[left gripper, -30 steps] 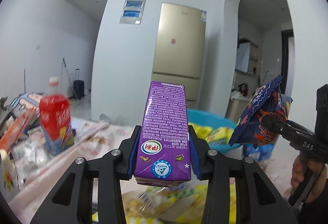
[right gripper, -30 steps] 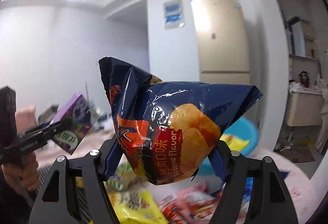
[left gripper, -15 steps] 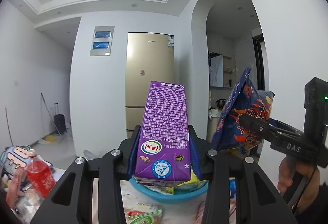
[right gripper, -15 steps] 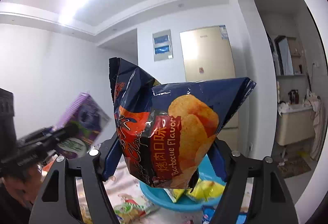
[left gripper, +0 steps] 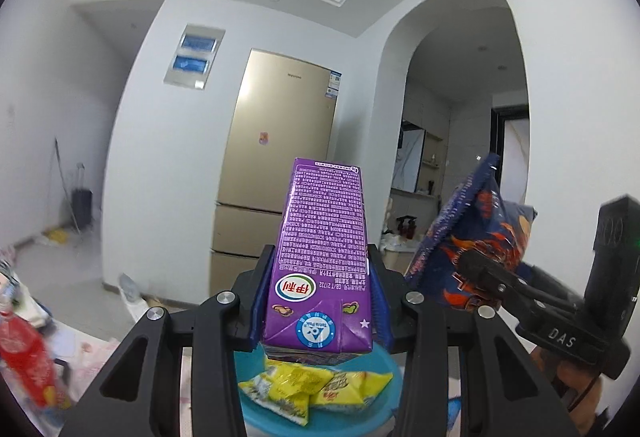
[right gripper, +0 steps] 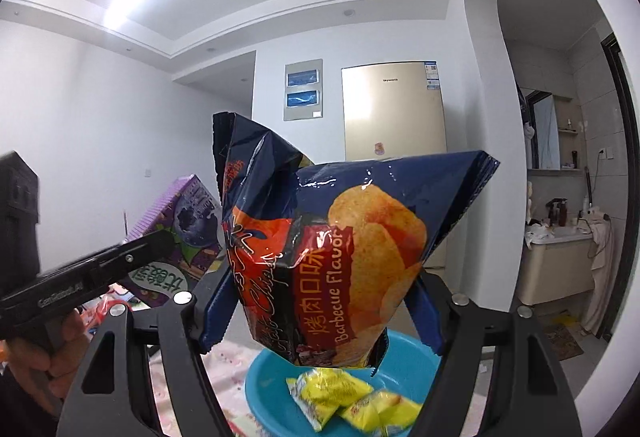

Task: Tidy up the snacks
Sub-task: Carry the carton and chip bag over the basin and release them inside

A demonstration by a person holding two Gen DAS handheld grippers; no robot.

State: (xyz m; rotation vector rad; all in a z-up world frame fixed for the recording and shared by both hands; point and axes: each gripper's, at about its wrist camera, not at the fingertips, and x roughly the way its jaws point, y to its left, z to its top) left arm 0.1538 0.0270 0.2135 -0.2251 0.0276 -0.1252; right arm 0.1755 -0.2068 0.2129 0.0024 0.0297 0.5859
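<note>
My left gripper point(left gripper: 318, 305) is shut on a purple drink carton point(left gripper: 322, 257), held upright above a blue plastic basin point(left gripper: 376, 413) with yellow snack packets point(left gripper: 308, 389) in it. My right gripper point(right gripper: 320, 313) is shut on a dark blue barbecue chips bag point(right gripper: 340, 237), held above the same basin point(right gripper: 272, 389), where the yellow packets point(right gripper: 352, 397) lie. The chips bag point(left gripper: 476, 237) and right gripper show at the right of the left wrist view. The carton point(right gripper: 176, 233) and left gripper show at the left of the right wrist view.
A red drink bottle point(left gripper: 24, 353) stands at the left on a pale floral cloth point(left gripper: 92, 357) on the table. A gold fridge point(left gripper: 276, 165) stands by the far wall. An arched doorway point(left gripper: 460, 141) opens on the right.
Both grippers have tilted down a little with their loads; the blue basin with yellow packets now shows larger beneath both. The red bottle has slid towards the left edge.
</note>
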